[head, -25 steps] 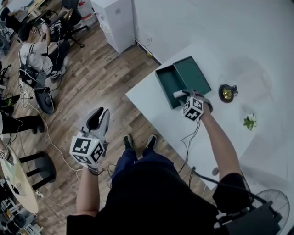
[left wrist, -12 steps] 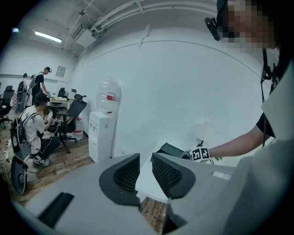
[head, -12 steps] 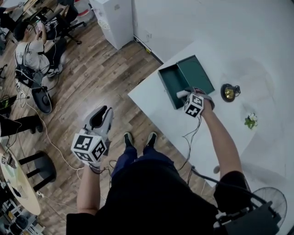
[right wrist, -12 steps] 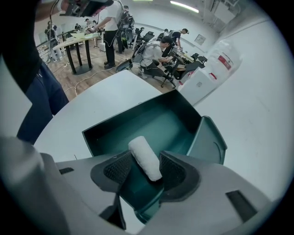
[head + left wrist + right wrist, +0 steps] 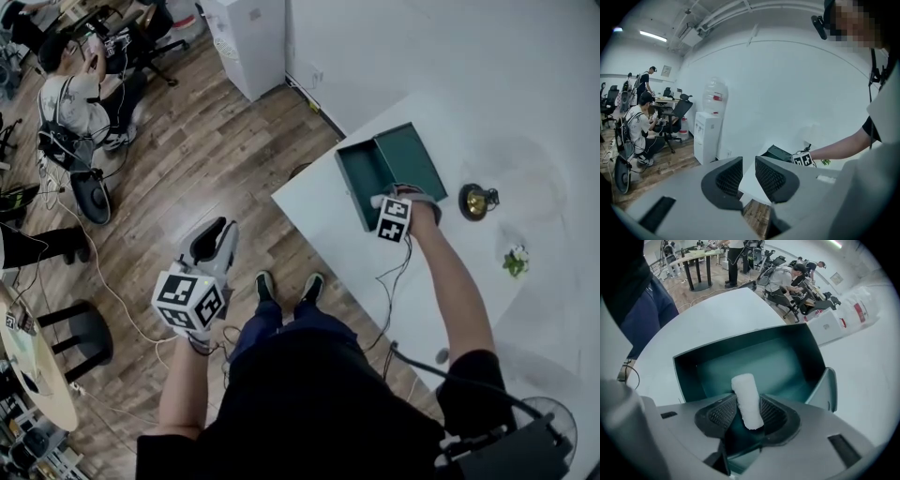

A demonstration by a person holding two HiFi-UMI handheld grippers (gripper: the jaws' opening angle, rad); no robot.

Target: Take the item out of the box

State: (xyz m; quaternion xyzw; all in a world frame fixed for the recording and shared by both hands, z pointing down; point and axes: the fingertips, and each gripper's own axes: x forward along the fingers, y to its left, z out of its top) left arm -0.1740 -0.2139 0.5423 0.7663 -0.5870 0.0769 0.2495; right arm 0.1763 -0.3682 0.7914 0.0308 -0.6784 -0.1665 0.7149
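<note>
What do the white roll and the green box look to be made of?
Roll: probably foam or rolled cloth, matte white. Its surface looks grainy and slightly fuzzy, but which of the two it is stays unclear.
Box: likely stiff card, possibly thin metal, dark green with a dull sheen. It has thin flat walls and sharp corners.

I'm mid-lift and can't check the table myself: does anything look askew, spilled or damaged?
Nothing looks spilled or damaged. One oddity: the white roll sits slightly tilted in the right gripper, whose jaws are closing on its lower end. Most of it sticks out past them, toward the open green box.
</note>
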